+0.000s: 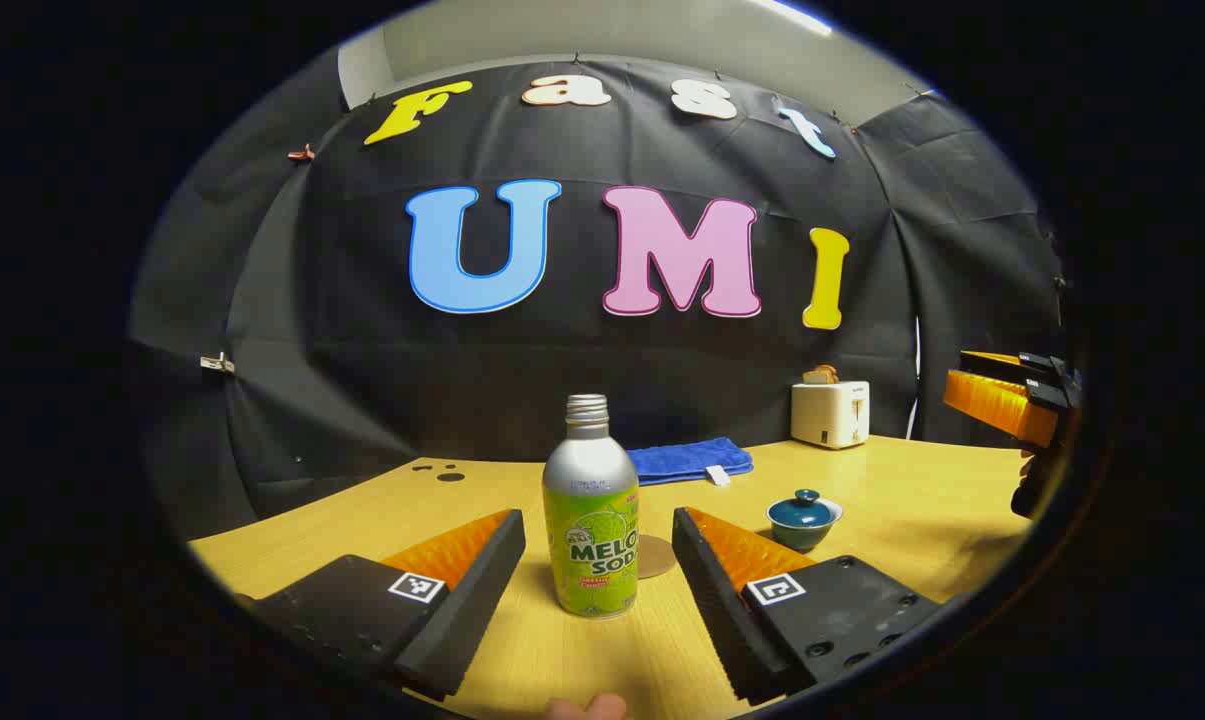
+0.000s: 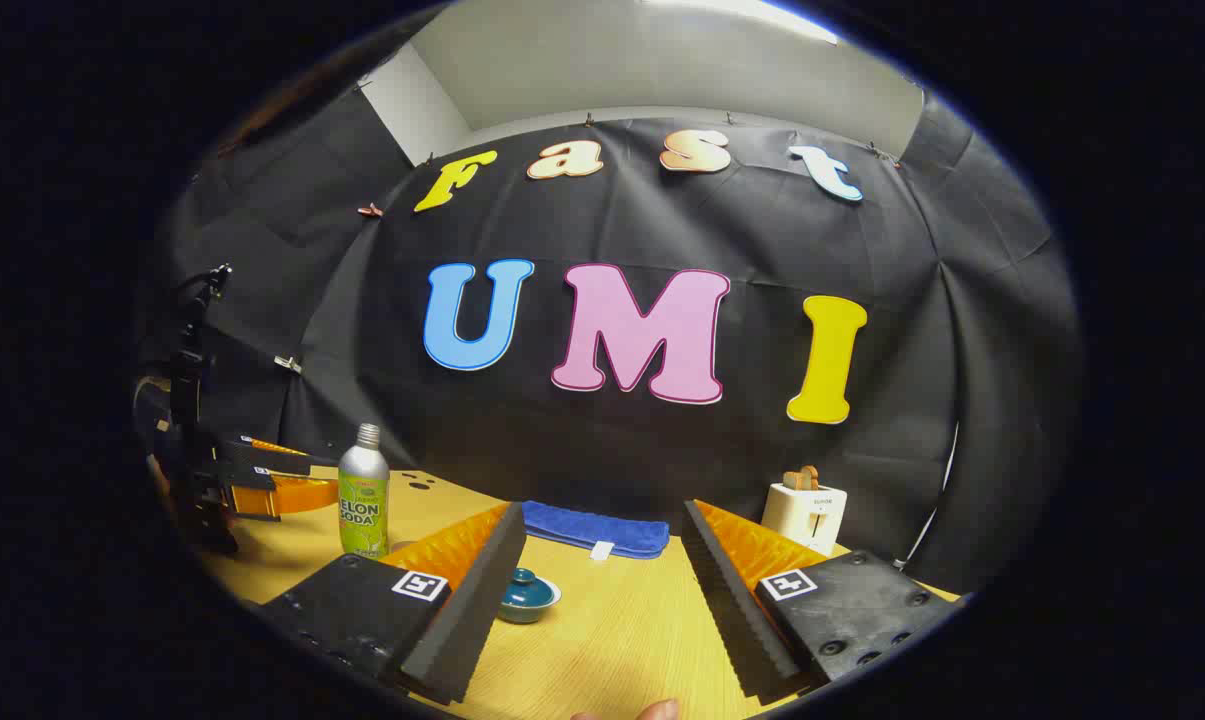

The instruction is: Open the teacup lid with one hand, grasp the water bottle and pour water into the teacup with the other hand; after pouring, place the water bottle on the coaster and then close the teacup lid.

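A silver water bottle (image 1: 590, 510) with a green label stands upright on the wooden table (image 1: 912, 520). My left gripper (image 1: 597, 520) is open, with the bottle centred in the gap just beyond its fingertips and untouched. A brown round coaster (image 1: 657, 557) lies right behind the bottle. The teal teacup (image 1: 804, 518) sits to the right with its lid on. In the right gripper view, my right gripper (image 2: 602, 510) is open and holds nothing, hovering near the teacup (image 2: 529, 595), which peeks out beside its left finger. The bottle (image 2: 363, 492) and the left gripper (image 2: 262, 472) appear at far left.
A folded blue towel (image 1: 689, 460) lies at the back of the table. A white toaster (image 1: 830, 413) with toast in it stands at the back right. The right gripper (image 1: 1007, 398) hangs at the far right edge of the left gripper view.
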Action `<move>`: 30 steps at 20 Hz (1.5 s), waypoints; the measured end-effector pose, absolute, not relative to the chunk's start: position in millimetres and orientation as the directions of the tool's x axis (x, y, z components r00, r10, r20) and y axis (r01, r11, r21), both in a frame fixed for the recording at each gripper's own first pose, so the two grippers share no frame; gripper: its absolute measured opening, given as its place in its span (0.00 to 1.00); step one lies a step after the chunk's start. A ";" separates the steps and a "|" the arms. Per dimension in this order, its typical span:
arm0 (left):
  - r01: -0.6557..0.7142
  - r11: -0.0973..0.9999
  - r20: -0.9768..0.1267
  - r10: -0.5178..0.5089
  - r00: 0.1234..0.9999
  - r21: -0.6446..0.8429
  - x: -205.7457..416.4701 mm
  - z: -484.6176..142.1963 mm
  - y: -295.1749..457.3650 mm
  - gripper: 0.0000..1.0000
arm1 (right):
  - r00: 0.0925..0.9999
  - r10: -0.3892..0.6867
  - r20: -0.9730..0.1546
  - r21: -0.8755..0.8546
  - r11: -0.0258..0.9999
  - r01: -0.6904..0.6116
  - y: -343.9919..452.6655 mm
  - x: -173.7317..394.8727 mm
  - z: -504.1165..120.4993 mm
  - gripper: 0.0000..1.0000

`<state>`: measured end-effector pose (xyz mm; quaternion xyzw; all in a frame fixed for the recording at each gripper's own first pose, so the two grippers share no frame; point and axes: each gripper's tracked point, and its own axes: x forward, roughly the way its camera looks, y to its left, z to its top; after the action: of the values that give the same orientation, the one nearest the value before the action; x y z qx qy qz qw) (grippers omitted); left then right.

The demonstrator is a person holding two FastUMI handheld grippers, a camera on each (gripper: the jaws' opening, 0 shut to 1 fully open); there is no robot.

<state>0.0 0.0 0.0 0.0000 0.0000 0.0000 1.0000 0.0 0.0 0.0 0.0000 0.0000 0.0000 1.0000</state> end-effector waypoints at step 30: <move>-0.014 1.000 -0.014 0.014 1.000 0.014 0.1 -3.6 4.2 0.94 | 0.929 0.180 -0.322 0.085 0.983 -0.161 63.6 75.1 -84.2 0.95</move>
<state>0.1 4.2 -3.6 0.0069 0.0073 0.0069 0.9999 75.1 63.6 -84.2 0.0284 0.1667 0.0867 0.9818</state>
